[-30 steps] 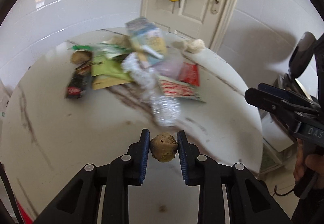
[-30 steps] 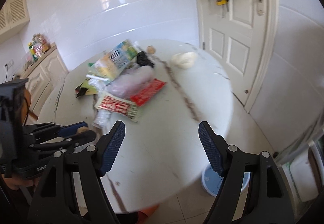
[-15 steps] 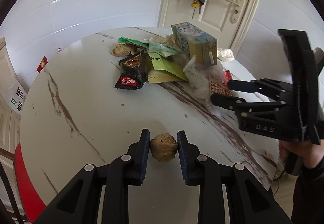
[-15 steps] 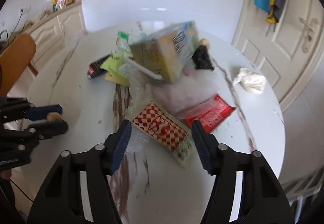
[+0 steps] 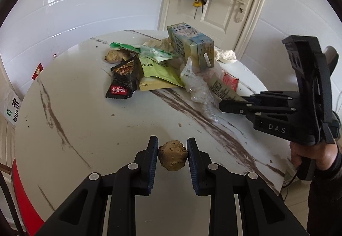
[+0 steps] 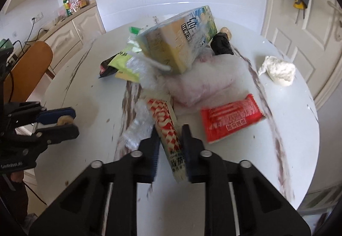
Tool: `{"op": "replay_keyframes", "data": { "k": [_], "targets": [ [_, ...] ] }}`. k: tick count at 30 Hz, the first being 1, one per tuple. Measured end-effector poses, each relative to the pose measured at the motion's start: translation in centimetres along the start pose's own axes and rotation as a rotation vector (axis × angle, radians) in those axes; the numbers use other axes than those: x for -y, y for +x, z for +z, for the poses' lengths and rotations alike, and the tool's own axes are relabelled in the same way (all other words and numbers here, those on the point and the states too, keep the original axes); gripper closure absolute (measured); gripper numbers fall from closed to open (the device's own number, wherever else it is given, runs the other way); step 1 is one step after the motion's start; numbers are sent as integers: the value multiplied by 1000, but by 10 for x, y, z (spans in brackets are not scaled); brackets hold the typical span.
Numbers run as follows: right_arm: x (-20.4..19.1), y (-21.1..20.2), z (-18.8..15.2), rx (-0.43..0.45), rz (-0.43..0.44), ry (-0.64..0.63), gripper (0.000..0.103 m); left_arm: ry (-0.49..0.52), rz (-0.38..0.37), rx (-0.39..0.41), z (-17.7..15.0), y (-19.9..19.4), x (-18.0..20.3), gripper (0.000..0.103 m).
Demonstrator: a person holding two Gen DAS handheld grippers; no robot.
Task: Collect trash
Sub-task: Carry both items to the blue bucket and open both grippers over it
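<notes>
Beside the milk carton, the right gripper has just closed on a checkered wrapper, while the left gripper pinches a brown lump.

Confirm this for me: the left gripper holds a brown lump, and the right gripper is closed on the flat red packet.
Not quite. The left gripper does hold the brown lump, but the right gripper is closed on the red-and-white checkered wrapper. The flat red packet lies untouched on the table beside it, as the right wrist view shows.
</notes>
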State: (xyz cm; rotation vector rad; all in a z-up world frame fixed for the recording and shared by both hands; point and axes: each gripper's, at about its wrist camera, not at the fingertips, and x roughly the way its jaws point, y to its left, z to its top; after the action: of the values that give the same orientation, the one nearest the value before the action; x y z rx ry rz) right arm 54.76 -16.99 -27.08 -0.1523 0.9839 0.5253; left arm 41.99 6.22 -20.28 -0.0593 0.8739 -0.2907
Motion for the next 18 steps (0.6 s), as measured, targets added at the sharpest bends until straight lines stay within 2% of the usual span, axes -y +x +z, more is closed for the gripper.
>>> {"op": "replay_keyframes", "data": {
  "k": [2, 9, 14, 18],
  "targets": [
    [5, -7, -7, 12, 28, 23, 96, 10, -3, 4, 0, -3, 7, 79],
    [23, -46, -36, 102, 75, 128, 96, 68, -42, 13, 6, -8, 45, 79],
    [47, -91, -67, 180, 34, 199, 96, 151, -100, 14, 16, -1, 102, 79],
    [75, -131, -99, 236, -54, 284, 96, 242, -157, 5, 29, 11, 169, 79]
  ]
}}
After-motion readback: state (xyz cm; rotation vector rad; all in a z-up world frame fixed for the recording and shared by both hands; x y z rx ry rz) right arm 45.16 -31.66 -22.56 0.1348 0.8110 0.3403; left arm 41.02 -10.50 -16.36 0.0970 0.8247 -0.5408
